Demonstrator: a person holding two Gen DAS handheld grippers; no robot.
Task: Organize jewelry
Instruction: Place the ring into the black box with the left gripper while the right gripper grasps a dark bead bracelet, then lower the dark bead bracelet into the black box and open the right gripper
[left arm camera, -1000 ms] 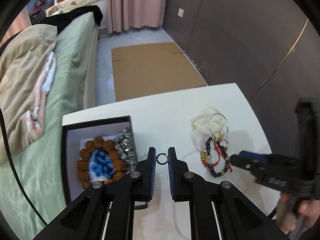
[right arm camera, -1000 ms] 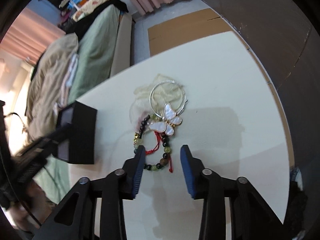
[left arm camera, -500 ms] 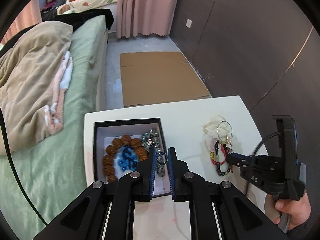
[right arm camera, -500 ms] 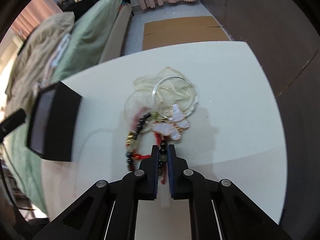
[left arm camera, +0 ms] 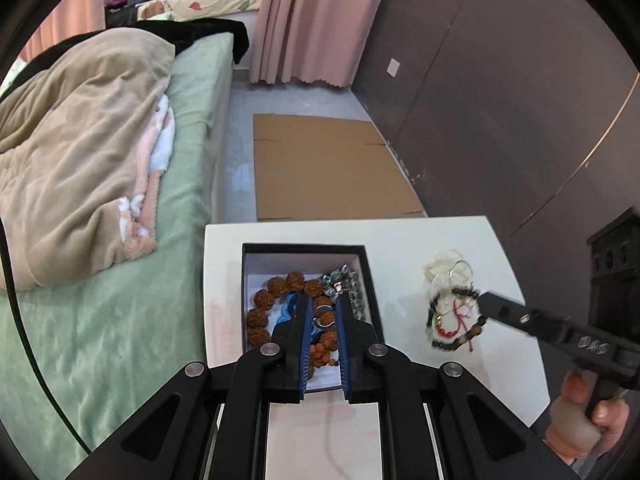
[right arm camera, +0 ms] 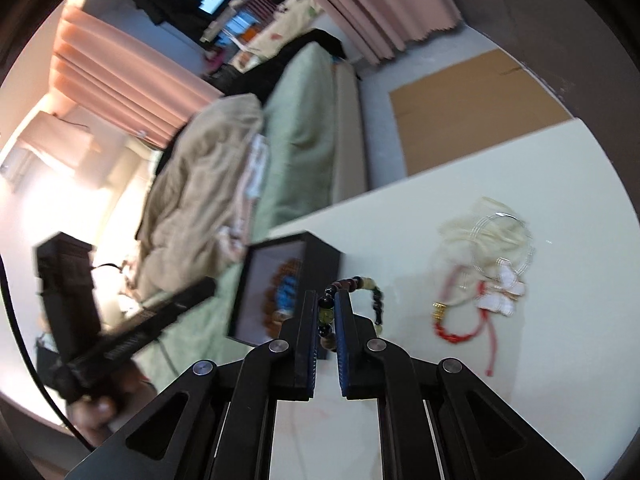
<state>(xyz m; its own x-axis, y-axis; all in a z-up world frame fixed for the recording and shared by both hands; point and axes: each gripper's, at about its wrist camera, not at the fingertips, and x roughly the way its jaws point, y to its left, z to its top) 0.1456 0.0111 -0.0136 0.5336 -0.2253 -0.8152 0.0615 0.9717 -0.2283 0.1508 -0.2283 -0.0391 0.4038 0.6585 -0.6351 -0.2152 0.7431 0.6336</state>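
My left gripper [left arm camera: 322, 317] pinches a ring [left arm camera: 321, 317] above the box [left arm camera: 304, 246]; right gripper [right arm camera: 327, 312] clamps the bracelet [right arm camera: 362, 285]. Next: drop both in.

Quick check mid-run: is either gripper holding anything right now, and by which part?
Both are. The left gripper pinches a small silver ring by its band, above the black box. The right gripper grips the dark beaded bracelet by the beads on one side.

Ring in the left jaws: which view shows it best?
Left wrist. The ring sits pinched between the jaws, over the box. In the right wrist view the left gripper is only a blurred dark shape; the ring can't be seen.
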